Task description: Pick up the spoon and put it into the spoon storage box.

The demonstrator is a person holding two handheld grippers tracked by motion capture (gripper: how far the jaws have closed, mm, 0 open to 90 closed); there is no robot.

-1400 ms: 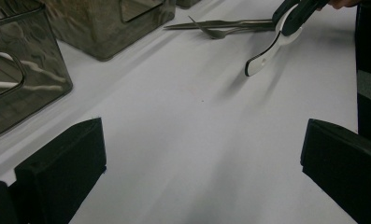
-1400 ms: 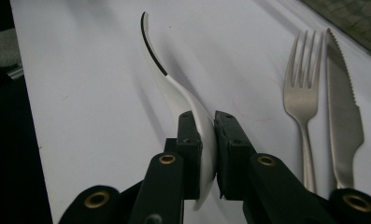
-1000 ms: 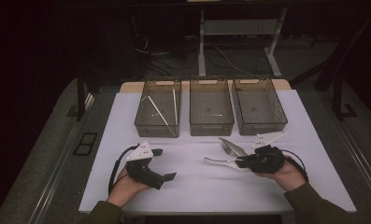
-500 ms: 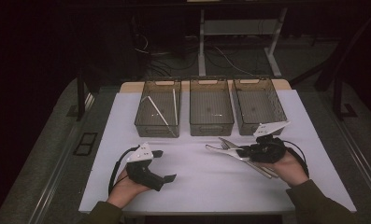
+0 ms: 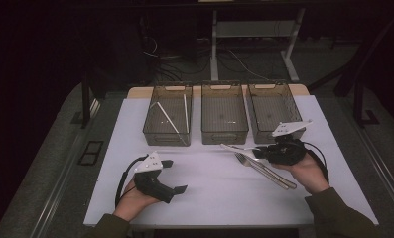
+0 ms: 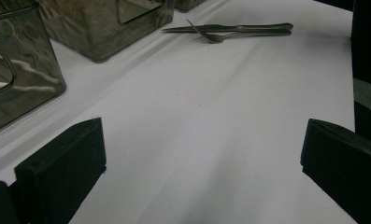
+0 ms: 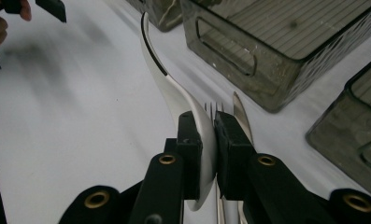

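1. The left gripper (image 5: 176,176), black with a grey three-cornered plate on top, sits in the person's left hand (image 5: 135,198) at about 7 o'clock on the white table (image 5: 209,193); its jaws stand wide apart with only bare table between them, as the left gripper view shows.
2. At 11 o'clock stands the left smoky transparent plastic bin (image 5: 168,116), holding two thin pale sticks (image 5: 170,120); one lies diagonally, the other along the bin's right wall.
3. At 12 o'clock the middle smoky transparent plastic bin (image 5: 224,113) stands just beside it.
4. Near the centre, toward 3 o'clock, a silver metal fork (image 5: 251,164) and a silver metal knife (image 5: 264,171) lie close together on the table, in front of the middle bin.
5. The right gripper (image 7: 209,135), held in the right hand (image 5: 308,171) at about 4 o'clock, is clamped on a silver metal spoon (image 7: 174,88); the handle curves away from the jaws, with the fork and knife just beneath.
6. At 1 o'clock the right smoky transparent plastic bin (image 5: 274,106) stands behind that gripper.
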